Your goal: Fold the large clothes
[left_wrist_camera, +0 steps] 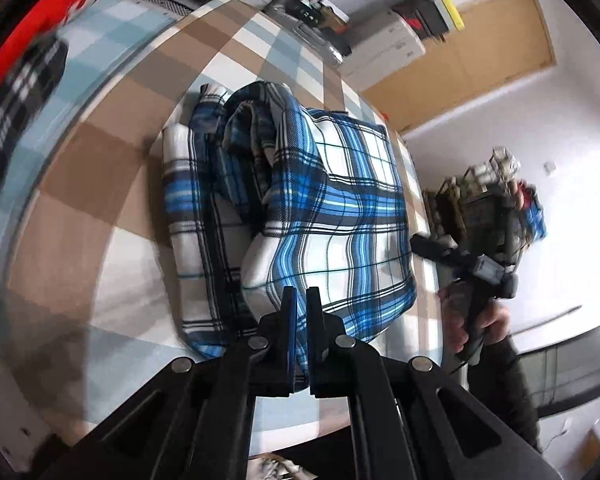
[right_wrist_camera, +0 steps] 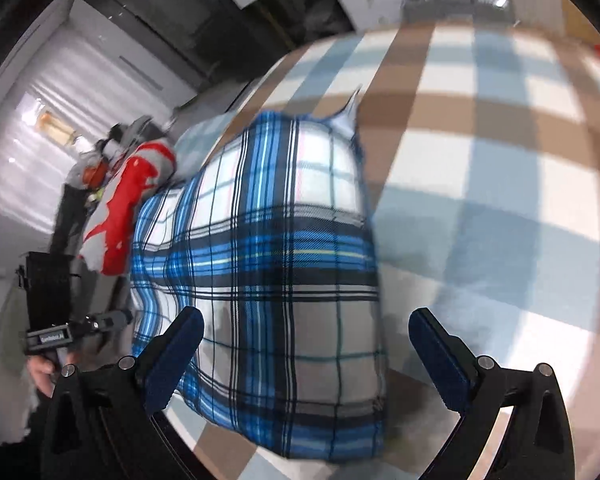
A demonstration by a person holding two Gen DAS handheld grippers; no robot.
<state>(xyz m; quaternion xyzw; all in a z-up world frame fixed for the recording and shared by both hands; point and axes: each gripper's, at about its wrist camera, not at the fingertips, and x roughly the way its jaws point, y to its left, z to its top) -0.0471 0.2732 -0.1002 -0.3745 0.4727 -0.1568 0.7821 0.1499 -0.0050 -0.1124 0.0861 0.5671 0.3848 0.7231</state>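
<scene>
You had the blue plaid shirt (left_wrist_camera: 300, 208) mostly folded into a compact bundle at the centre of the checked tablecloth (left_wrist_camera: 112, 168). Your left gripper (left_wrist_camera: 302, 308) pinched its near edge at 6 o'clock, while your right gripper (right_wrist_camera: 306, 344) hung spread wide over it, holding nothing. I judged only a last tidy-up fold remained.

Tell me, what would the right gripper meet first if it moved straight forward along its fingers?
Most likely the plaid shirt: it lies directly ahead of the open right gripper, though depth is unclear.

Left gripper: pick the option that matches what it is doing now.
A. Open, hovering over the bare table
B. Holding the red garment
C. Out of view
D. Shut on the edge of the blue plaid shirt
D: the left gripper has its fingers pinched together on an edge of the blue plaid shirt.
</scene>
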